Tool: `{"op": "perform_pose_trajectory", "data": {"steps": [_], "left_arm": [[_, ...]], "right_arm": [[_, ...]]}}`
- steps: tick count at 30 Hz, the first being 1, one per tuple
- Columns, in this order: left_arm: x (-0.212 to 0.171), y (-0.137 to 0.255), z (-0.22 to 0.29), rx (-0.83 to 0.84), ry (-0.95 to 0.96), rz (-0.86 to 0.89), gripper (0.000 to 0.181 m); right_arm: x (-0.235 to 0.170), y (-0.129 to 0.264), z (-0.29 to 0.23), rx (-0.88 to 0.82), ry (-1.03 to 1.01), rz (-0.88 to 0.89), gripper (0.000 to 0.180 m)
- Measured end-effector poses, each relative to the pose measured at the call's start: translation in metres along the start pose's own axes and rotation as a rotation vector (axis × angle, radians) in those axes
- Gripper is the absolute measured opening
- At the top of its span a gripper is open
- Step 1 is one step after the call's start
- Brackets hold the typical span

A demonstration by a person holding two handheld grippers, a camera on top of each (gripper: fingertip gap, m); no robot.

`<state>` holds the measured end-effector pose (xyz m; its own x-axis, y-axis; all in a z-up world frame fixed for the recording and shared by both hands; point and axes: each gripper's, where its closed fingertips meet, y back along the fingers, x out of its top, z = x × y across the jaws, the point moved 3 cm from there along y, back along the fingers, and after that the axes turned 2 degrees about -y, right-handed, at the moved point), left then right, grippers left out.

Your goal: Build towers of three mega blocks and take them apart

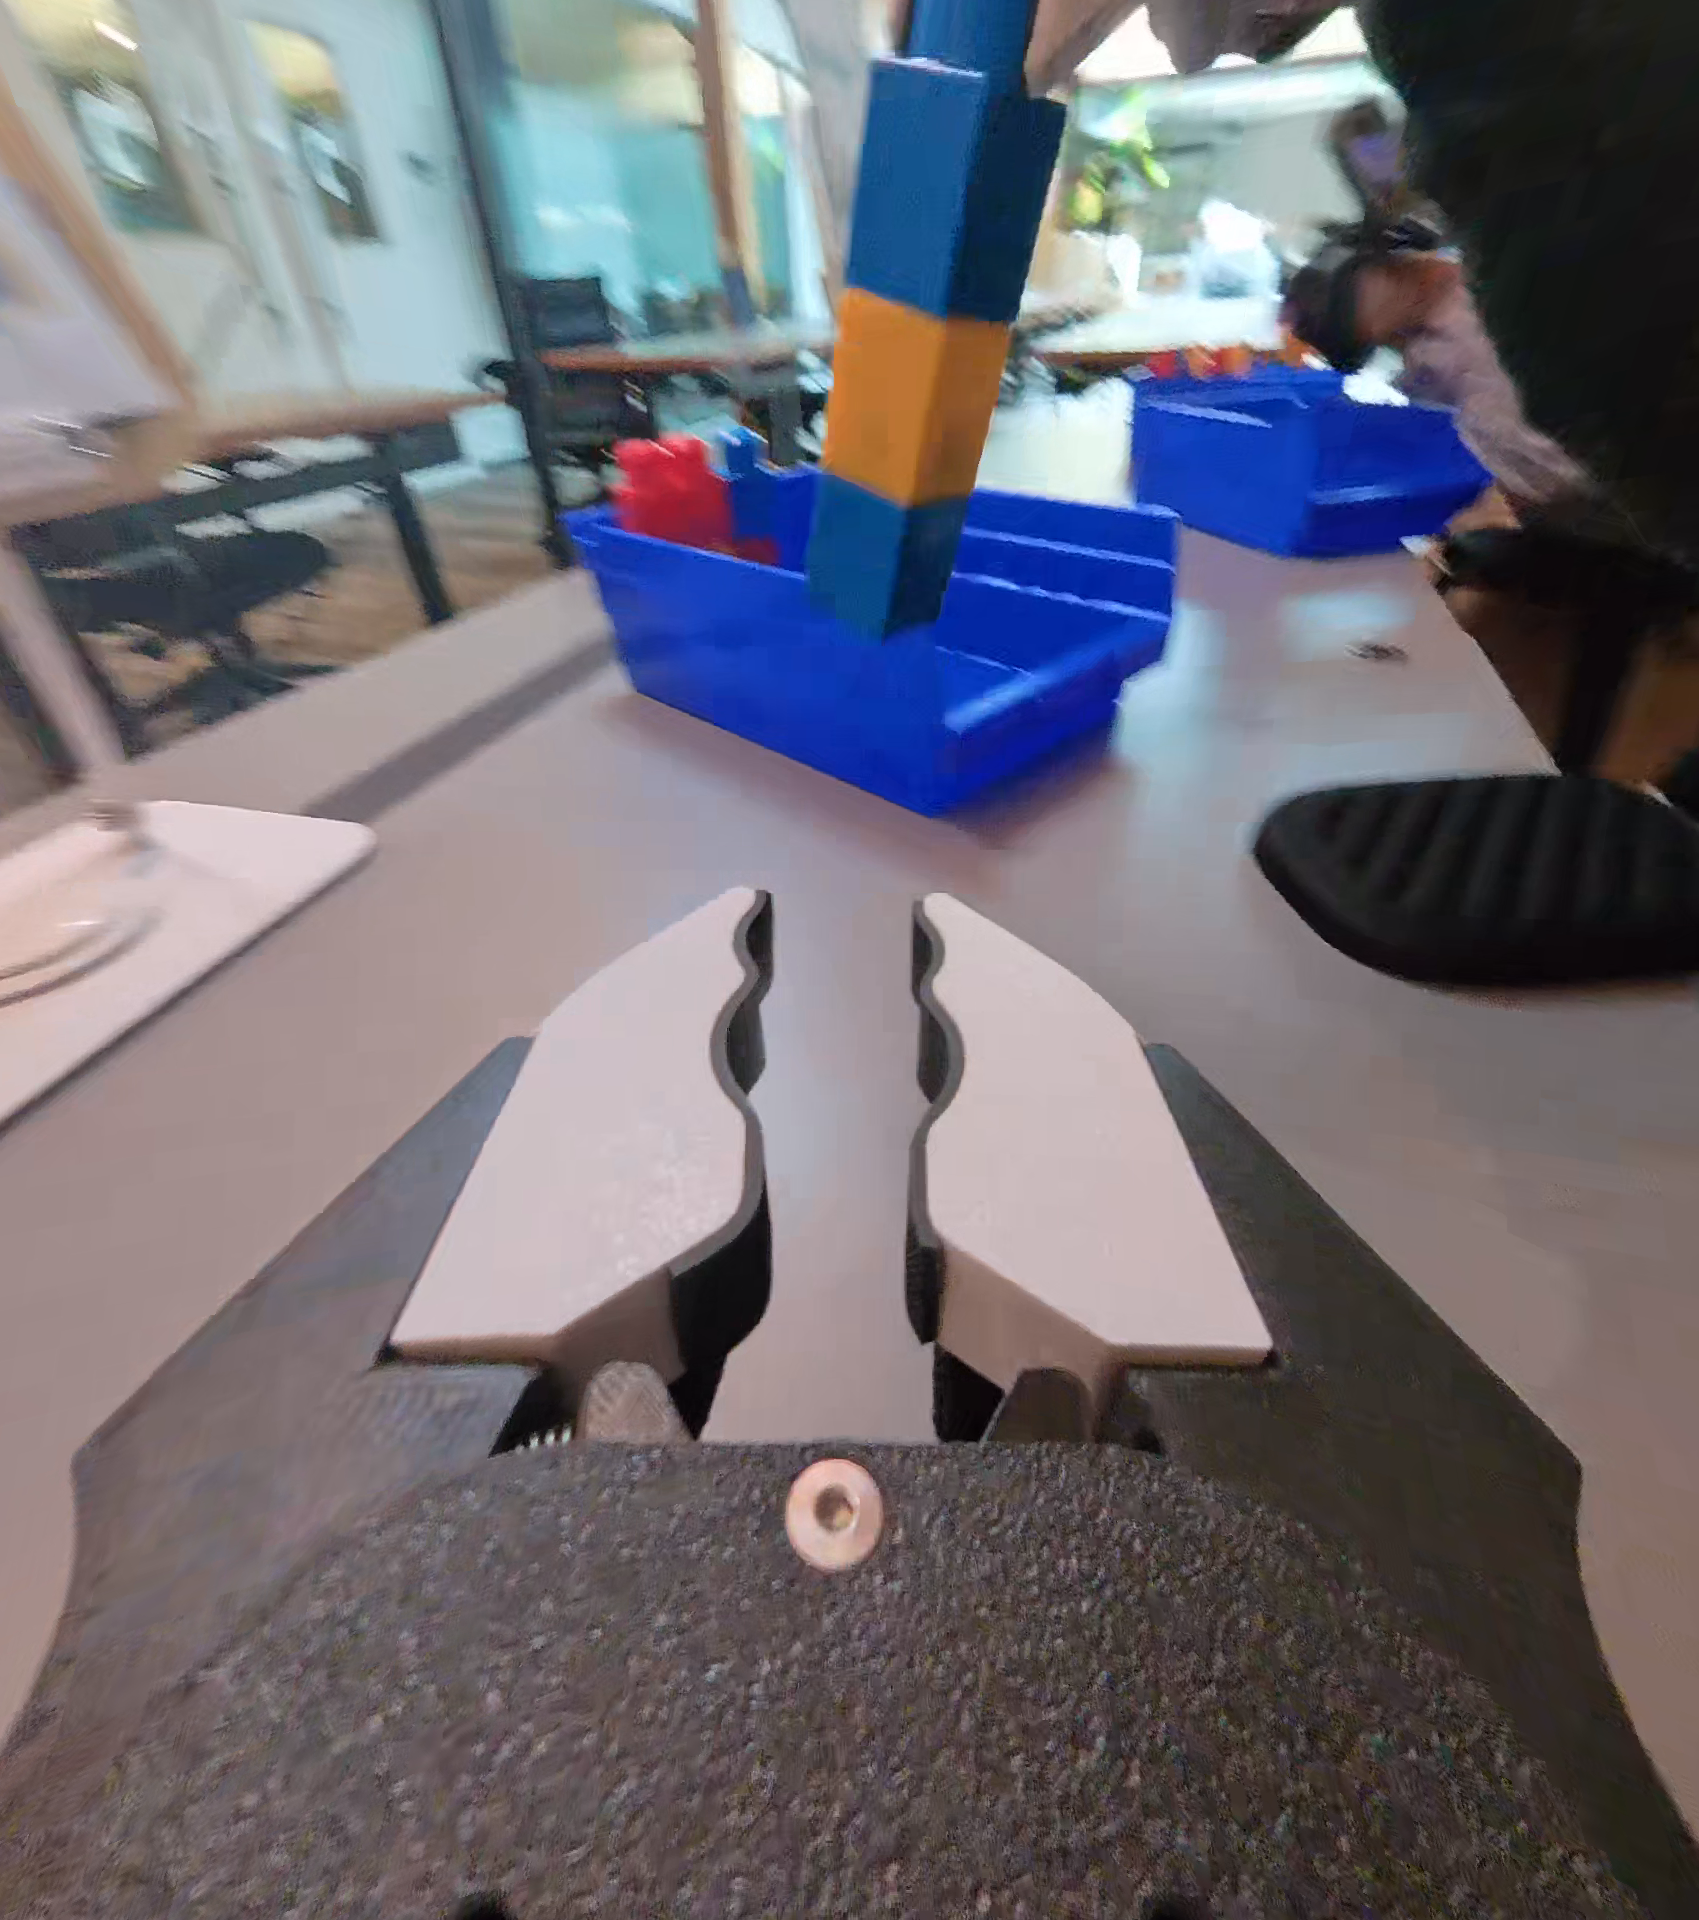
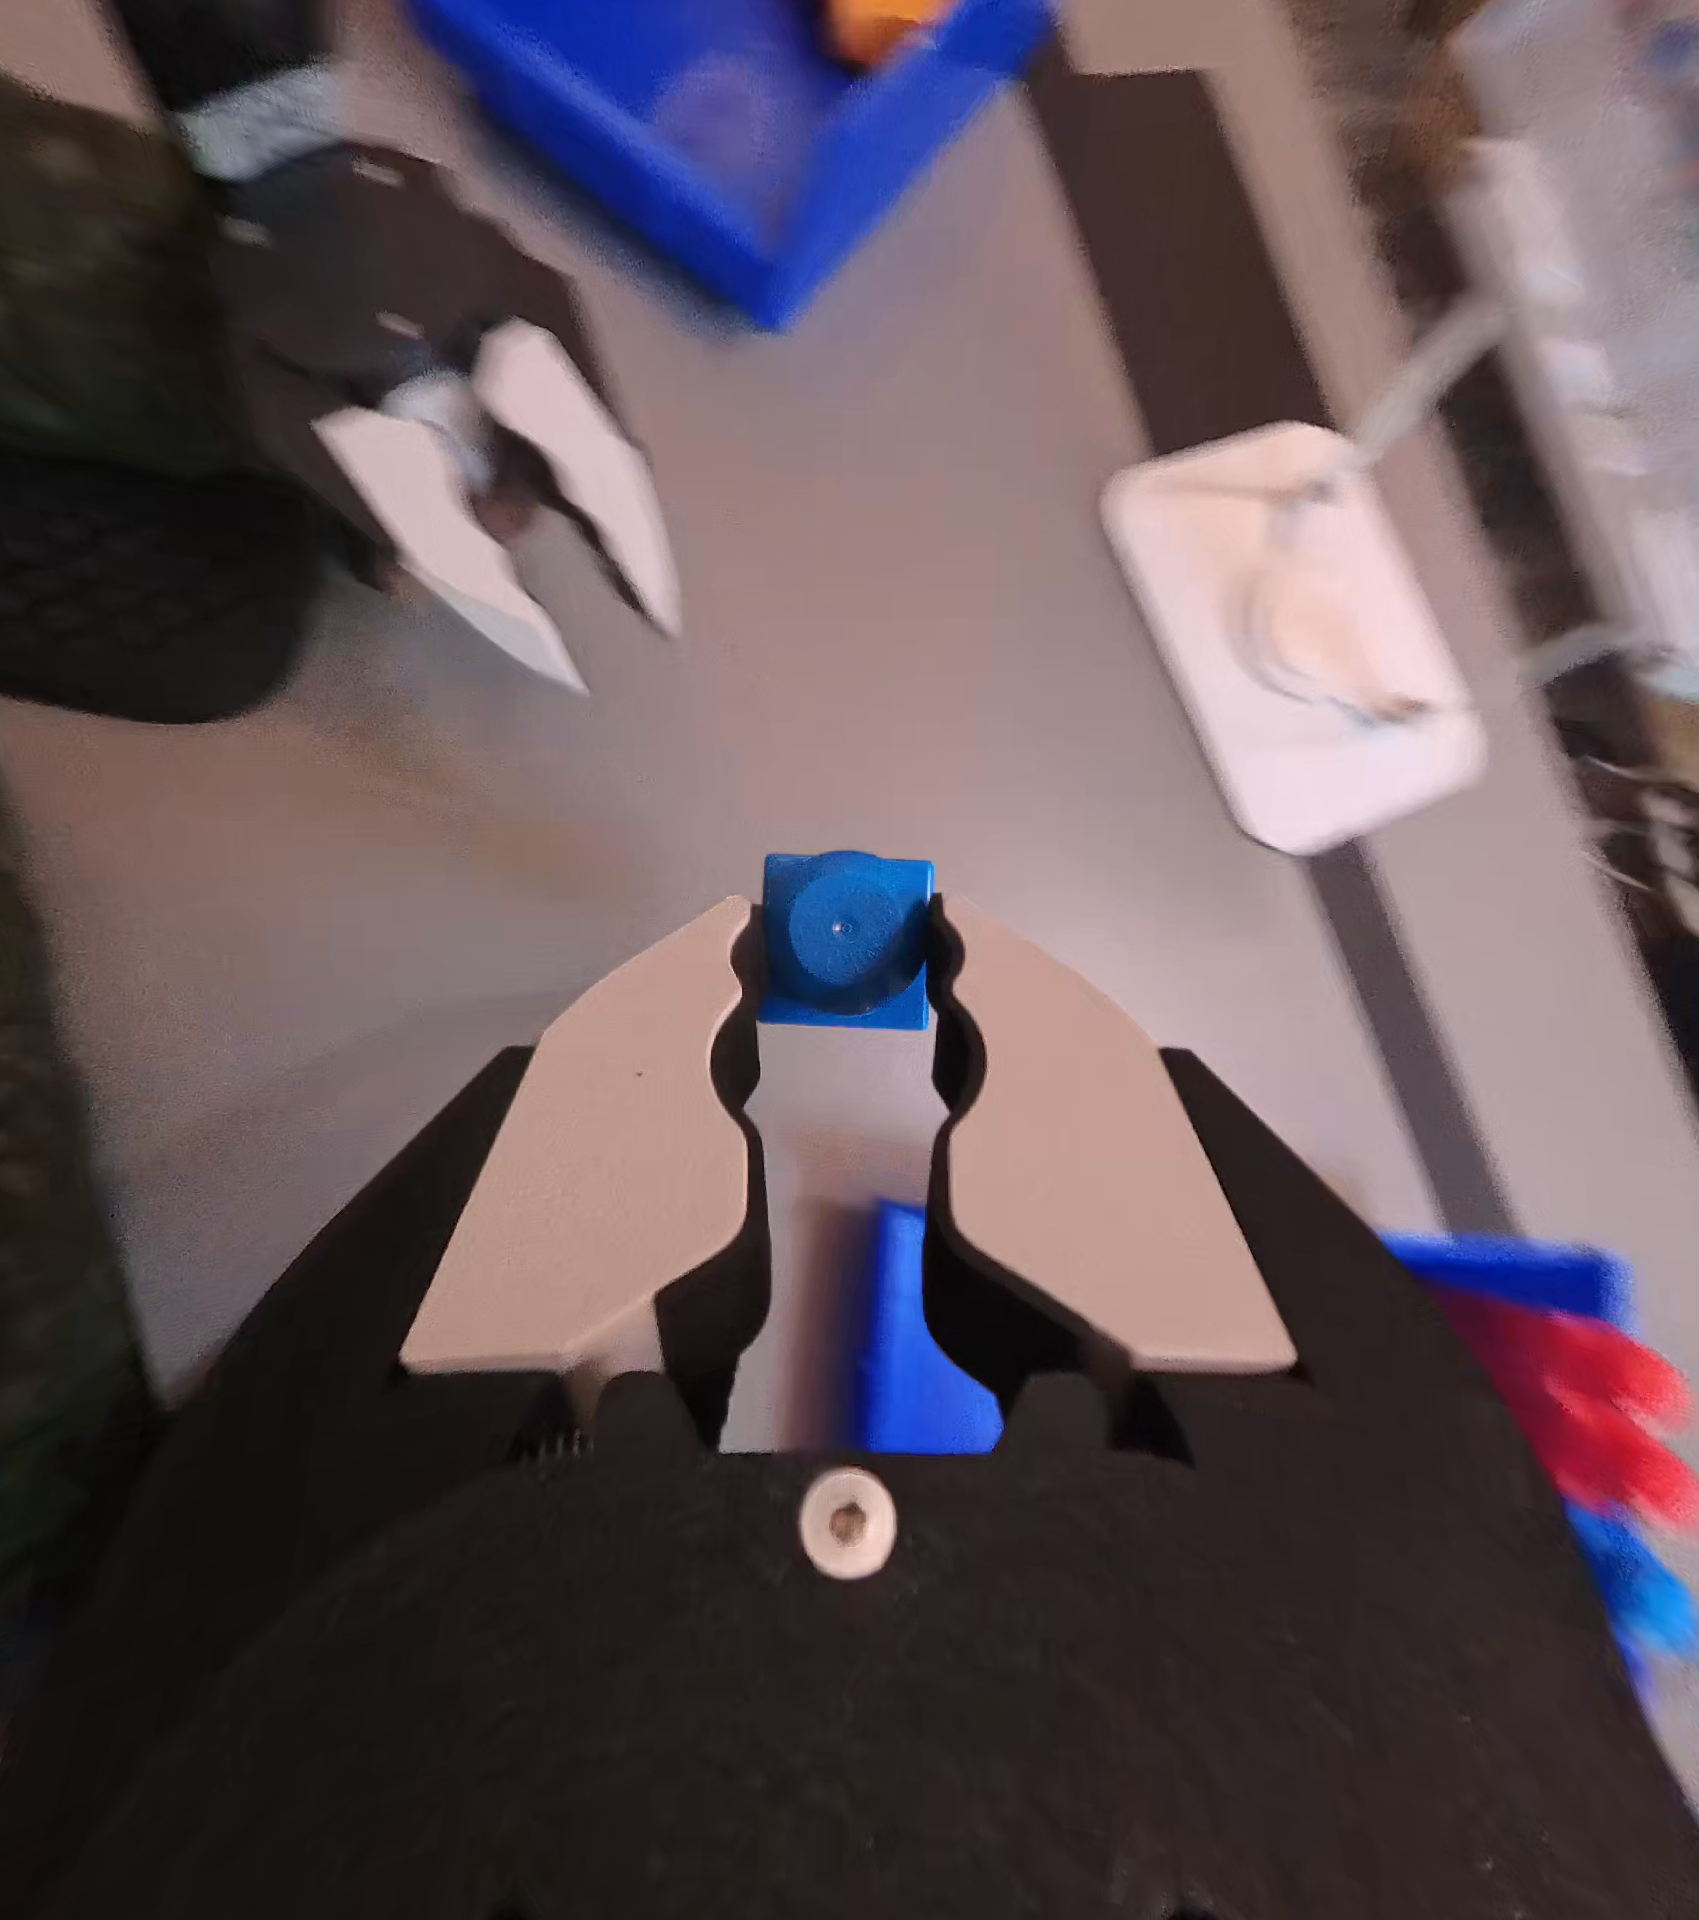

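The right gripper (image 2: 845, 940), with pale fingers on a black body, pinches the top blue plastic block (image 2: 843, 940) of a three-block tower (image 1: 918, 353). The tower hangs clear above the grey table (image 1: 1240, 1195), its orange middle block (image 1: 912, 400) between the two blue ones, the bottom blue block (image 1: 881, 561) in front of a blue plastic bin (image 1: 886, 717). That bin sits toward the table's far edge and holds red blocks (image 1: 668, 488). The left gripper (image 1: 840, 925) hovers low over the table, its jaws spread with nothing between them. A white flat pad (image 1: 97, 935) lies near the table's left edge. A second blue bin (image 1: 1292, 468) stands farther off.
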<state>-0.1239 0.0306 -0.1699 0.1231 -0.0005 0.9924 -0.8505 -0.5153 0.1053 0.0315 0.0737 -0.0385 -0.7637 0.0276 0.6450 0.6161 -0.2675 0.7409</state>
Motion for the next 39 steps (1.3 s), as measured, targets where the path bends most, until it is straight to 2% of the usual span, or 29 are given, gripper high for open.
{"op": "perform_pose_trajectory", "data": {"steps": [3,7,14,18,22,30,33,36,39], "left_arm": [[0.004,0.009,-0.015,0.1,-0.006,0.039,0.003],[-0.003,0.005,-0.016,0.126,-0.041,-0.009,0.0],[-0.011,0.0,-0.018,0.149,-0.056,-0.046,0.0],[-0.017,-0.003,-0.022,0.16,-0.026,-0.062,0.0],[-0.023,-0.006,-0.022,0.156,-0.027,-0.089,0.0],[-0.023,-0.006,-0.022,0.158,-0.033,-0.094,0.0],[-0.022,-0.004,-0.021,0.157,-0.023,-0.091,0.0],[-0.018,-0.001,-0.023,0.18,-0.035,-0.076,0.0],[-0.012,0.003,-0.028,0.219,-0.034,-0.054,0.0]], "right_arm": [[-0.028,0.045,0.069,-0.163,-0.071,-0.08,0.03],[-0.098,0.075,0.146,-0.249,-0.143,-0.169,0.03],[-0.234,0.063,0.223,-0.307,-0.415,-0.194,0.03],[-0.269,0.041,0.24,-0.324,-0.503,-0.109,0.03],[-0.277,0.026,0.252,-0.335,-0.513,-0.084,0.03],[-0.277,0.023,0.265,-0.324,-0.58,-0.106,0.031],[-0.278,0.022,0.266,-0.344,-0.62,-0.109,0.049],[-0.247,0.038,0.273,-0.453,-0.618,0.061,0.064],[-0.18,0.064,0.261,-0.592,-0.54,0.376,0.068]]}}
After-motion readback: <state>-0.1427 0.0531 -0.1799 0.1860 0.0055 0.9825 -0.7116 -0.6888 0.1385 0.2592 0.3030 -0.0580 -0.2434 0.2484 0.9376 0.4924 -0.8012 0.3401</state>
